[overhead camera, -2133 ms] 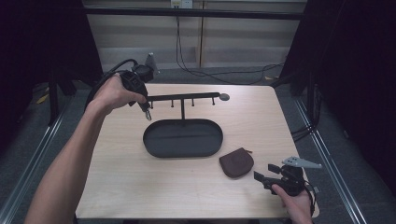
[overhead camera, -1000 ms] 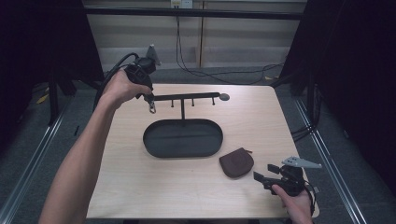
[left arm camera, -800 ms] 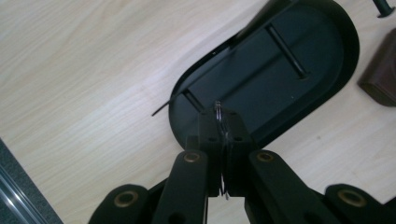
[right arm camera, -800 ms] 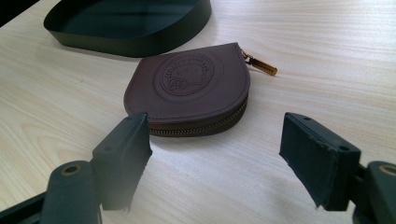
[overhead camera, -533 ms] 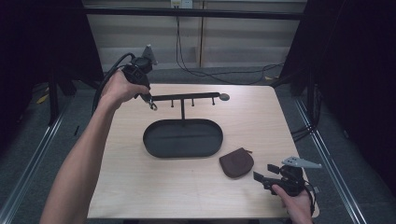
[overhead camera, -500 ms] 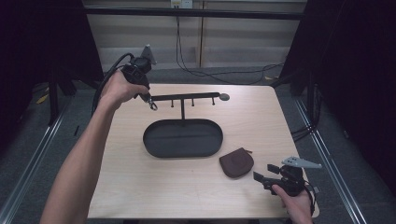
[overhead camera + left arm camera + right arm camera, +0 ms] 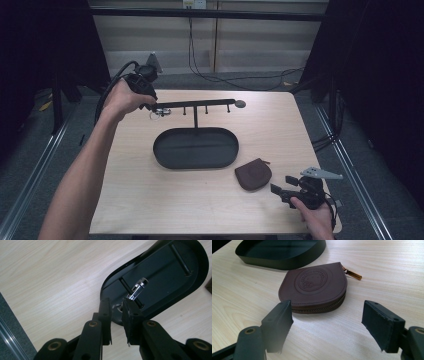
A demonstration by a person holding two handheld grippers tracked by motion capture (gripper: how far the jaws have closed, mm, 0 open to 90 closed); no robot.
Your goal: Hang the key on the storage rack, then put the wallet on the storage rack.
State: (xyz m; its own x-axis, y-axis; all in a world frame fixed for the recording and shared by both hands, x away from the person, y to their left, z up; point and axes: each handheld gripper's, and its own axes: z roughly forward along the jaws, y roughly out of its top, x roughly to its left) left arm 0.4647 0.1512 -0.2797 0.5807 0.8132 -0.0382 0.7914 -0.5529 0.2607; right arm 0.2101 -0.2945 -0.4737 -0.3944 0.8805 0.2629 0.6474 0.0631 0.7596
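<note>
A black hook rack (image 7: 196, 105) stands on an oval black tray (image 7: 195, 148) at mid-table. A silver key ring (image 7: 159, 113) hangs under the bar's left end. My left gripper (image 7: 152, 105) is at that end; its jaws have just been opening. In the left gripper view the left gripper (image 7: 117, 303) shows a narrow gap, with the silver clasp (image 7: 136, 290) just beyond the tips and no pad pressing on it. A brown coin pouch (image 7: 253, 174) lies at front right. My right gripper (image 7: 328, 307) stands wide open just short of the pouch (image 7: 315, 286).
The tray's dark wall (image 7: 279, 263) rises behind the pouch in the right gripper view. The pouch's brass zip pull (image 7: 352, 275) points to the right. Bare wooden tabletop (image 7: 150, 195) lies in front of the tray. Cables run on the floor behind the table.
My left hand has drawn slightly back and to the left at the bar's end. The key ring now hangs from the bar. The right gripper has kept still.
</note>
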